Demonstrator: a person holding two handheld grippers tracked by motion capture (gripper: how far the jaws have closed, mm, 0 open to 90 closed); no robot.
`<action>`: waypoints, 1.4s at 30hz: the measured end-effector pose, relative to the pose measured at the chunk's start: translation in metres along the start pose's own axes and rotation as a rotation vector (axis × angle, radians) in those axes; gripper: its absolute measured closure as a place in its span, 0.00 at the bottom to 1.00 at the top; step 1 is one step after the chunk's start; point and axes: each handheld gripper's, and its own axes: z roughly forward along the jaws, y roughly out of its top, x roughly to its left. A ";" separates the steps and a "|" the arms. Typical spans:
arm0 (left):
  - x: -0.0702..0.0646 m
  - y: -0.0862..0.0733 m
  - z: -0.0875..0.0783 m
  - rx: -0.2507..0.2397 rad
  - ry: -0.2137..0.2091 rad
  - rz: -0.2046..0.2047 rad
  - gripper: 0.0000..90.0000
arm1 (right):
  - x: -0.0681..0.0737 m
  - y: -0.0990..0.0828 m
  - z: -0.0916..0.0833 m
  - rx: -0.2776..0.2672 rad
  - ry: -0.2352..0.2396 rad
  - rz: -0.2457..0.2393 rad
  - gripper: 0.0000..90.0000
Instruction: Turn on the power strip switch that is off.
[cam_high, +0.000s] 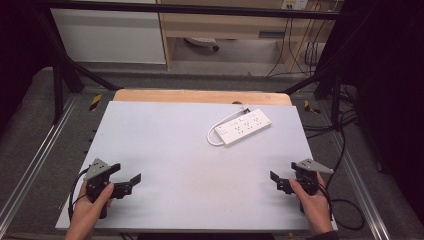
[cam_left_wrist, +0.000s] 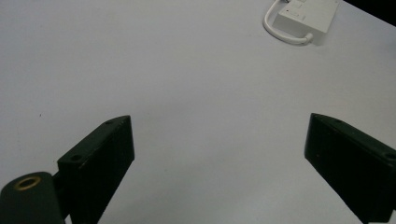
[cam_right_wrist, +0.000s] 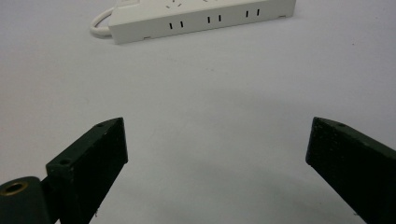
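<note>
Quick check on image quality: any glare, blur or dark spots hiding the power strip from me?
High view: even light on the table, no glare; power strip small but clear, surroundings dark. Left gripper view: strip cropped at the top edge, slightly soft. Right gripper view: strip's slots fairly sharp; soft shadow below the open right tool.

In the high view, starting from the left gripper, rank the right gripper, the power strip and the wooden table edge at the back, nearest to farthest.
1. Power strip: up and to the right of the left gripper, on the far right part of the mat.
2. Wooden table edge: behind the mat, along the far side.
3. Right gripper: across the mat at the near right corner.
</note>
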 end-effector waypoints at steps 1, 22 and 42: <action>0.000 0.000 0.000 -0.003 0.000 -0.001 0.09 | 0.000 0.000 0.000 0.000 0.001 -0.001 0.06; -0.001 -0.003 0.003 0.032 -0.005 0.023 0.09 | -0.001 0.009 -0.002 0.008 0.023 0.023 0.04; -0.001 -0.005 0.005 0.047 -0.005 0.011 0.08 | -0.004 0.029 -0.006 -0.038 0.020 0.050 0.04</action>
